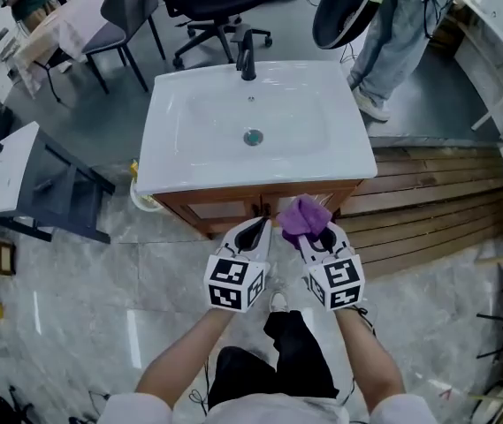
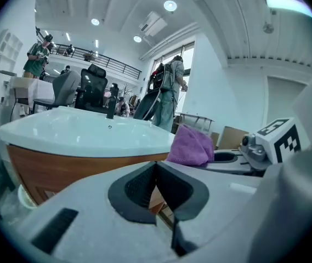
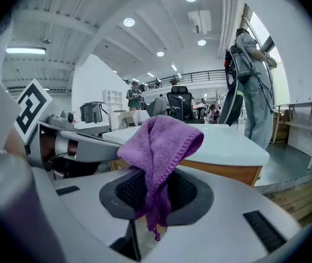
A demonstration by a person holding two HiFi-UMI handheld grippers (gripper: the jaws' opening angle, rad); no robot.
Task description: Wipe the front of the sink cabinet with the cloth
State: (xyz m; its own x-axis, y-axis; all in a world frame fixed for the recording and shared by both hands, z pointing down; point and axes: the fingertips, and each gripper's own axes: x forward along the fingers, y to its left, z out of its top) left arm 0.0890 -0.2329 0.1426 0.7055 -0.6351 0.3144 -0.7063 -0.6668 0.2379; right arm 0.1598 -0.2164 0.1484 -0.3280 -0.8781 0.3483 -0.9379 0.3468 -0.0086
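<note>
Cloth, purple and bunched, is pinched between the jaws of the right gripper. Most of it stands up in a folded hump above the grip, and a thin tail with a loose thread hangs below it. In the head view the same cloth rises from the right gripper just before the sink cabinet. That steep angle does not show whether the fabric touches the wood. The left gripper has its jaws closed together with nothing between them, and it sits just beside the right one, low in front of the cabinet. From above, the cabinet's front is only a narrow wooden strip tucked under the overhanging rim of the white basin, and the two grippers cover its middle. The gripper views show more of the wooden face under the basin edge, though each gripper's own grey body cuts off its lower part. A black faucet stands at the back of the basin. Beyond the sink a person stands on the floor, cut off at the picture's top edge.
</note>
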